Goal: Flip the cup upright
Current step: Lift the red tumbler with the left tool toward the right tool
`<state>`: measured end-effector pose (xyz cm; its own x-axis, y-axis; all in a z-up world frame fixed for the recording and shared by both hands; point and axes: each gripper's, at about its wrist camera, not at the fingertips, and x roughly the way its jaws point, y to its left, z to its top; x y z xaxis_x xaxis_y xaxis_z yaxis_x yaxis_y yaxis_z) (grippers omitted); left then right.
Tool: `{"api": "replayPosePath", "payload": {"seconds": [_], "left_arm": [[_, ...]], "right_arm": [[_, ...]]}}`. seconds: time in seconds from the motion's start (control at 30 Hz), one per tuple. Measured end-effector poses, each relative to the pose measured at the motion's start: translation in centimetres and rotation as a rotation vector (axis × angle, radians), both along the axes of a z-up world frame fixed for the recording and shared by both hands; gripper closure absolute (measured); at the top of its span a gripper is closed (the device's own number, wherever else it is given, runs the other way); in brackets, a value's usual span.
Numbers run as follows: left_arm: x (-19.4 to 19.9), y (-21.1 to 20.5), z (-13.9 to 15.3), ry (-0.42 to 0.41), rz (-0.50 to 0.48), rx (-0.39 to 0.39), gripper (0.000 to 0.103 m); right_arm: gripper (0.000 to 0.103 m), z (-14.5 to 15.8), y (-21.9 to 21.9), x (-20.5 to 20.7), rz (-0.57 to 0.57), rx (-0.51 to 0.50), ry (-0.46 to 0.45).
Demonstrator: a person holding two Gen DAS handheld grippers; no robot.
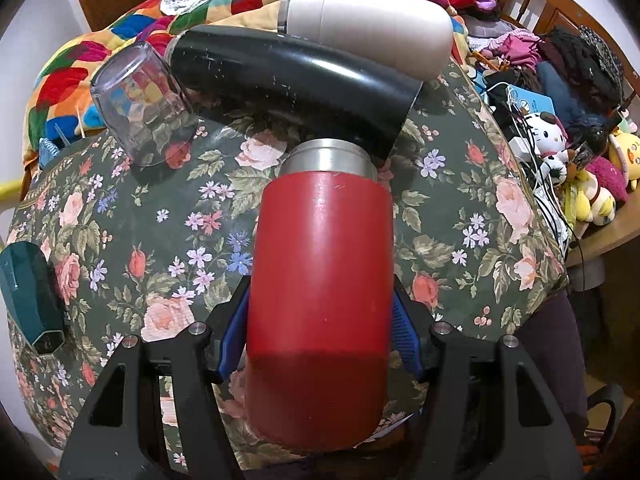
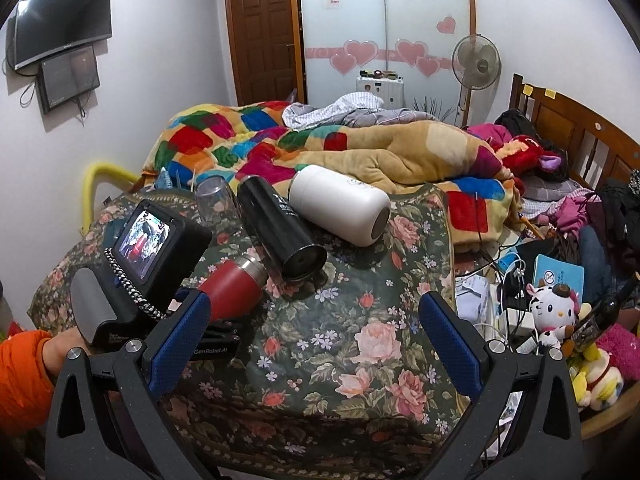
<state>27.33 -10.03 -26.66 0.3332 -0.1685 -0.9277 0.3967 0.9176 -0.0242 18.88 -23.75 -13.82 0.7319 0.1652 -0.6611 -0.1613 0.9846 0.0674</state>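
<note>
A red cup (image 1: 320, 292) with a steel rim lies on its side on the floral cloth (image 1: 140, 220). My left gripper (image 1: 320, 320) is shut on its body, blue pads against both sides, steel mouth pointing away. In the right wrist view the red cup (image 2: 234, 286) shows in the left gripper (image 2: 212, 312) at the left. My right gripper (image 2: 316, 336) is open and empty over the cloth (image 2: 360, 320). A black cup (image 1: 288, 76) (image 2: 280, 228) and a white cup (image 1: 372, 24) (image 2: 340, 210) lie on their sides beyond.
A clear glass (image 1: 144, 104) (image 2: 216, 200) stands upside down at the far left. A teal object (image 1: 28, 292) lies at the left edge. A colourful quilt (image 2: 320, 148) lies behind. Plush toys (image 2: 556, 312), cables and clothes crowd the right side.
</note>
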Motion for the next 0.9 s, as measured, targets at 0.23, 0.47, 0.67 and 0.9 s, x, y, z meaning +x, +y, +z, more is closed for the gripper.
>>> {"api": "replayPosePath", "payload": {"seconds": [0.23, 0.47, 0.67, 0.9], "left_arm": [[-0.4, 0.2, 0.1, -0.01, -0.013, -0.012, 0.04], [-2.0, 1.9, 3.2, -0.084, 0.018, -0.042, 0.039], [-4.6, 6.1, 7.6, -0.254, 0.128, -0.053, 0.031], [-7.5, 11.9, 9.4, -0.382, 0.293, -0.032, 0.021]], "right_arm": [[0.0, -0.3, 0.1, 0.3, 0.009, 0.018, 0.027], [0.0, -0.4, 0.7, 0.7, 0.015, 0.012, 0.038], [0.0, -0.9, 1.9, 1.8, 0.034, 0.014, 0.059], [0.0, -2.8, 4.3, 4.0, 0.065, 0.044, 0.139]]}}
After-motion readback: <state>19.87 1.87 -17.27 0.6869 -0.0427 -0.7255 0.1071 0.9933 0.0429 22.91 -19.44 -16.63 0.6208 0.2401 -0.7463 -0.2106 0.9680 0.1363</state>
